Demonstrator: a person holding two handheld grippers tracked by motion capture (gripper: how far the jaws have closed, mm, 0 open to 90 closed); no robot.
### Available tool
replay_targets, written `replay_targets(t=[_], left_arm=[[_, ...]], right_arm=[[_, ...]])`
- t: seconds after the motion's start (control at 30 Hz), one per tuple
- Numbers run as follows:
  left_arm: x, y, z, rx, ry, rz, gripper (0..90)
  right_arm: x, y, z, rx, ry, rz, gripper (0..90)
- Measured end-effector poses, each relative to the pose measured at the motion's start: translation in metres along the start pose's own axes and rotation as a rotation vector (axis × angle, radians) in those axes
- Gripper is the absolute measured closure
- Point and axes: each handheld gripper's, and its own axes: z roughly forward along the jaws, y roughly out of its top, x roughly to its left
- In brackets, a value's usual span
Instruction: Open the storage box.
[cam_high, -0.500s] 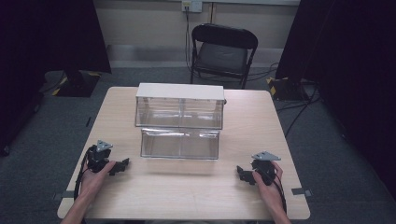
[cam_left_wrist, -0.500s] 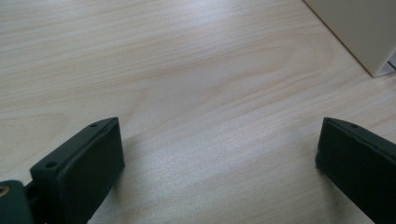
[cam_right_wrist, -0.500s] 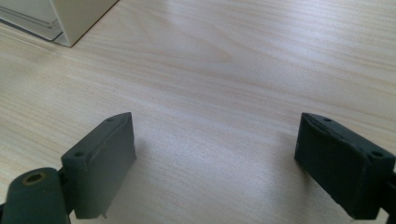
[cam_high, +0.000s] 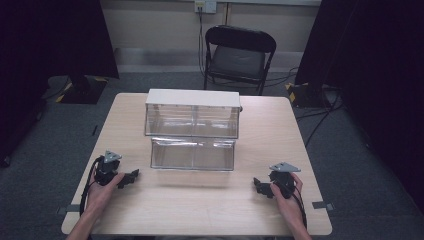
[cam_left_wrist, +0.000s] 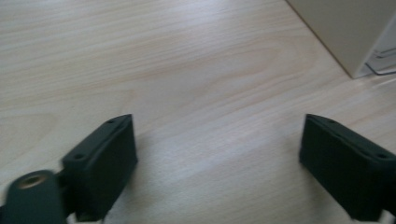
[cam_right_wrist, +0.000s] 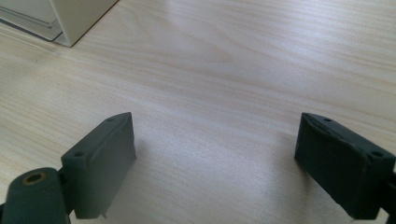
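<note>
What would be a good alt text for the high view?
A clear plastic drawer unit with its lower drawer pulled out stands on a light wooden table. A person's hands rest an open left claw and right claw on it, apart from the unit.

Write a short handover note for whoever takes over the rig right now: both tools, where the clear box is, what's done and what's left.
Left tool: open, nothing between its jaws, low over the table at the near left.
Right tool: open, empty, low at the near right.
Clear box: mid-table, white top, its clear drawer pulled out toward the person. Both look empty.
Done: nothing is gripped; neither tool touches the box.
Left: probably reach in and handle the drawer, likely pushing it shut.
</note>
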Motion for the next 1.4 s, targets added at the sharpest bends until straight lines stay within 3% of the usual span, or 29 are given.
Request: replay_targets(t=[0.07, 0.17, 0.33, 0.6, 0.9, 1.13, 1.4], left_arm=[[-0.001, 0.001, 0.000, 0.008, -0.017, 0.000, 15.3], [-0.003, 0.002, -0.002, -0.001, -0.009, 0.012, 15.9], [-0.007, 0.006, -0.010, -0.041, -0.036, 0.015, 16.5], [-0.022, 0.011, -0.015, -0.060, -0.110, 0.040, 16.9], [-0.034, 0.013, -0.018, -0.073, -0.139, 0.071, 17.4], [-0.037, 0.013, -0.018, -0.087, -0.160, 0.071, 17.1], [-0.047, 0.020, -0.021, -0.109, -0.208, 0.091, 16.3]], right_arm=[[0.000, 0.000, 0.000, 0.000, 0.000, 0.001, 11.5], [0.000, 0.000, 0.000, 0.000, 0.000, 0.001, 11.5], [0.000, 0.000, 0.000, 0.000, 0.000, 0.000, 11.6], [0.000, 0.000, 0.000, -0.001, 0.000, -0.001, 11.6], [0.000, 0.000, 0.000, 0.000, 0.000, 0.000, 11.6], [0.000, 0.000, 0.000, 0.000, 0.000, 0.000, 11.6], [0.000, 0.000, 0.000, 0.000, 0.000, 0.000, 11.6]])
